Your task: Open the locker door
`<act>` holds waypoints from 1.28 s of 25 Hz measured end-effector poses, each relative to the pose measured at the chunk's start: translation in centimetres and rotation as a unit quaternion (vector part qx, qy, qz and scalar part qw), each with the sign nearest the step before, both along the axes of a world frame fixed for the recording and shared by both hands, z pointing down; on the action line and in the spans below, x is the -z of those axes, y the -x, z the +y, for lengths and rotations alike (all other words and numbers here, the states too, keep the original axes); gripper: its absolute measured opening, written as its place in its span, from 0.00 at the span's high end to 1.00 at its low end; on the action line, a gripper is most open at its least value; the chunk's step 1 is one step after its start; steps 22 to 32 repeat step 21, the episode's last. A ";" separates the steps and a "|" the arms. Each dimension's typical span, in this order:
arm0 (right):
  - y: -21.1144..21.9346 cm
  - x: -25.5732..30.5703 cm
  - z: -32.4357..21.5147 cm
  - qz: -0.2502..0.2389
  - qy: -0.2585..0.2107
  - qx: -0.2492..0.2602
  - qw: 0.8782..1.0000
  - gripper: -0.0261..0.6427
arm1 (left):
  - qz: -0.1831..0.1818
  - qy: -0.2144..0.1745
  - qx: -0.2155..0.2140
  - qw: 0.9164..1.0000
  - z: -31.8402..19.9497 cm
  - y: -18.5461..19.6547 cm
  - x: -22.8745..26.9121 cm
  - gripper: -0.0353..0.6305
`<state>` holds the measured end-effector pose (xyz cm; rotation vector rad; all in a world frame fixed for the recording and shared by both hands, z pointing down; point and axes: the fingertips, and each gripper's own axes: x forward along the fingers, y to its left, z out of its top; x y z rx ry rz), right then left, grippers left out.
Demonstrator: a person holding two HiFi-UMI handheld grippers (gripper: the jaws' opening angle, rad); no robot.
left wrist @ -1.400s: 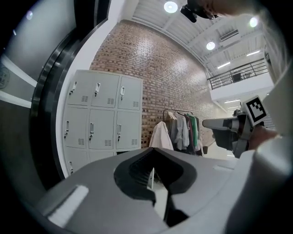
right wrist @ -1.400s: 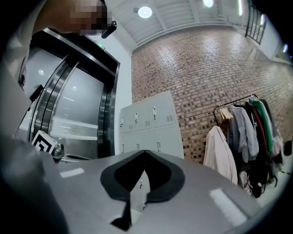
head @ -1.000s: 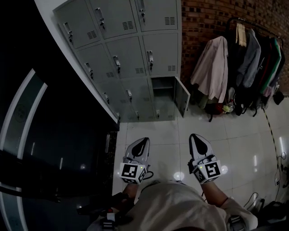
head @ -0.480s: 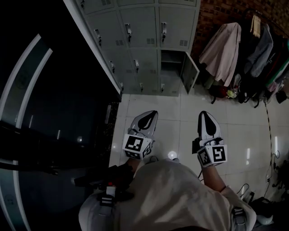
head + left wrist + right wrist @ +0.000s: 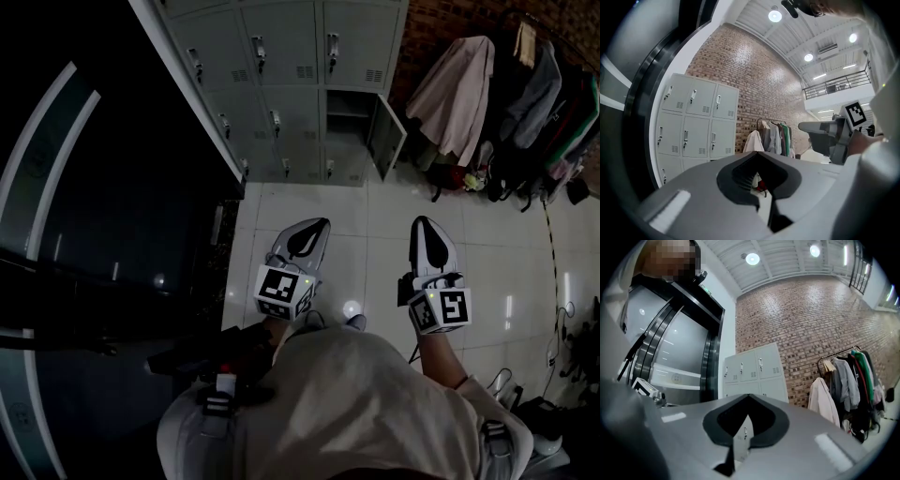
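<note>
The grey locker bank [image 5: 281,56] stands against the wall ahead, some way off. One lower door [image 5: 384,136] in its right column hangs open, showing an empty compartment [image 5: 345,105]; the other doors are closed. My left gripper [image 5: 314,225] and right gripper [image 5: 422,223] are held side by side in front of the body, over the white floor tiles and well short of the lockers. Both are shut with nothing between the jaws. The left gripper view shows the lockers [image 5: 693,126] at left, the right gripper view shows the lockers [image 5: 752,366] at centre.
A clothes rack [image 5: 525,84] with hanging coats stands right of the lockers against the brick wall. A dark glass wall [image 5: 103,187] runs along the left. Cables [image 5: 572,328] lie on the floor at the right. White tiles [image 5: 366,216] stretch between me and the lockers.
The head view has swung, so the lockers now sit higher and further right in it. Both grippers stay shut and side by side in front of the body.
</note>
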<state>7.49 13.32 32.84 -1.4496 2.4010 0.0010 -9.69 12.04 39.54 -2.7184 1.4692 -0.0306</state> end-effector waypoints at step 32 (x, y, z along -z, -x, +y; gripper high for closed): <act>3.1 -3.2 -2.5 -0.015 0.003 0.026 1.000 0.96 | 0.002 0.016 0.010 1.000 -2.2 2.9 -3.6 0.84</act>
